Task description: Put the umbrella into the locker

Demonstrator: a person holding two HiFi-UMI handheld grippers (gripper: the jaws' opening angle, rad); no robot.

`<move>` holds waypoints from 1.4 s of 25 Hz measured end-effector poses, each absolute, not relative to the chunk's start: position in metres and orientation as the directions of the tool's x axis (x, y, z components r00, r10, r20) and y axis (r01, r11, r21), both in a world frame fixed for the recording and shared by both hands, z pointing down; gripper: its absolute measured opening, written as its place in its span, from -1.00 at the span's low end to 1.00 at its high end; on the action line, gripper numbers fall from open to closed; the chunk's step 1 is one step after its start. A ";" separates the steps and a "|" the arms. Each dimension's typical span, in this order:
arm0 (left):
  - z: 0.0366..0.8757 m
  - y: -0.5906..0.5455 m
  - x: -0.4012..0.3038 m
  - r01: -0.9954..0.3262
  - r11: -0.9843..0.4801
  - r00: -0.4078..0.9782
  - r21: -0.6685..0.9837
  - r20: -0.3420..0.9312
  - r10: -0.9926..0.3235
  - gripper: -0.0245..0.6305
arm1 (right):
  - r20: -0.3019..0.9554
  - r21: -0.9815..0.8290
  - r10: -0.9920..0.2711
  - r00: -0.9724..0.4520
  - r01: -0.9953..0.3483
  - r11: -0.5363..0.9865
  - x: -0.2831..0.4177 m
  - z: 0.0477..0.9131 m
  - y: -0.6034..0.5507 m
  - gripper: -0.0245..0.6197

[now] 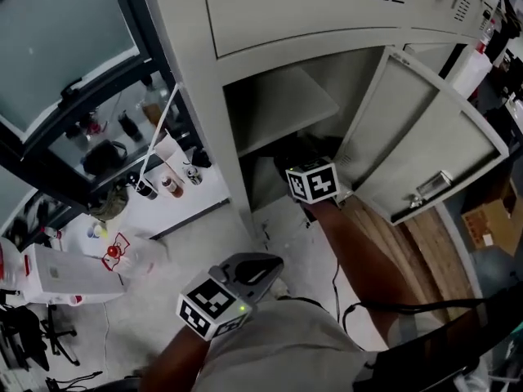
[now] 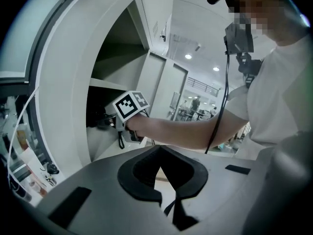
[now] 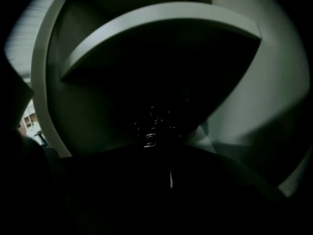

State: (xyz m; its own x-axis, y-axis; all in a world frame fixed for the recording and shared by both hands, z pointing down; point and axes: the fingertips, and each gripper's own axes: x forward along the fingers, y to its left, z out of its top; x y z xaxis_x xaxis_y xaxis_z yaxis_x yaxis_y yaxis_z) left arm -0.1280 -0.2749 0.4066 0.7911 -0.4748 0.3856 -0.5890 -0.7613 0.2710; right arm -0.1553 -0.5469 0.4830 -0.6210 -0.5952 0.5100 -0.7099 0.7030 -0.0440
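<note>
The grey locker [image 1: 196, 72] stands with its lower door [image 1: 425, 137] swung open to the right. My right gripper [image 1: 304, 170] reaches into the lower compartment, under the shelf [image 1: 282, 104], and its marker cube sits at the opening. It is shut on the black folded umbrella [image 1: 282, 155], whose end points into the dark interior. In the right gripper view the umbrella [image 3: 156, 129] is a dark bundle with a shiny clasp ahead of the gripper [image 3: 168, 175]. The left gripper view shows the umbrella [image 2: 100, 121] sticking out ahead of the right gripper [image 2: 111, 123]. My left gripper [image 1: 263, 269] hangs back near my body, shut and holding nothing [image 2: 165, 203].
A white paper bag [image 1: 65, 276] lies on the floor at the left, with small bottles [image 1: 167, 182] beside a glass-fronted cabinet [image 1: 65, 64]. A white bottle [image 1: 470, 68] and a cardboard box [image 1: 490, 219] sit to the right of the door. A black cable [image 1: 392, 305] trails by my right arm.
</note>
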 end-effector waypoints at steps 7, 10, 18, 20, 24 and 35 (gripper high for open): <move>0.411 -0.293 -0.131 -0.634 -0.721 0.760 0.279 0.398 -0.514 -0.90 | 0.544 -0.031 -0.570 -0.616 -0.694 0.719 -0.172 0.501 -0.578 -0.46; 0.412 -0.298 -0.134 -0.652 -0.704 0.747 0.281 0.402 -0.530 -0.90 | 0.552 -0.030 -0.563 -0.615 -0.690 0.723 -0.179 0.506 -0.586 -0.46; 0.413 -0.300 -0.144 -0.685 -0.675 0.717 0.275 0.418 -0.558 -0.90 | 0.578 -0.013 -0.553 -0.601 -0.684 0.729 -0.189 0.514 -0.597 -0.46; 0.415 -0.299 -0.148 -0.691 -0.668 0.712 0.277 0.423 -0.561 -0.90 | 0.583 -0.008 -0.553 -0.596 -0.684 0.729 -0.189 0.515 -0.598 -0.46; 0.416 -0.298 -0.153 -0.691 -0.664 0.713 0.287 0.422 -0.560 -0.90 | 0.589 0.001 -0.556 -0.587 -0.687 0.727 -0.190 0.517 -0.598 -0.46; 0.413 -0.278 -0.161 -0.651 -0.684 0.754 0.329 0.378 -0.537 -0.90 | 0.585 0.040 -0.585 -0.562 -0.700 0.713 -0.179 0.505 -0.591 -0.27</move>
State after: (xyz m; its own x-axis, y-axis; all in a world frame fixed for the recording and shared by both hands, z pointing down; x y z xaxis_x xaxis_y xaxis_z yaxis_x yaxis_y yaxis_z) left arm -0.1611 -0.2779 0.4131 0.7544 -0.5369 0.3776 -0.6514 -0.6835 0.3294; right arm -0.1785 -0.5911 0.5050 -0.5621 -0.5848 0.5849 -0.7001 0.7129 0.0401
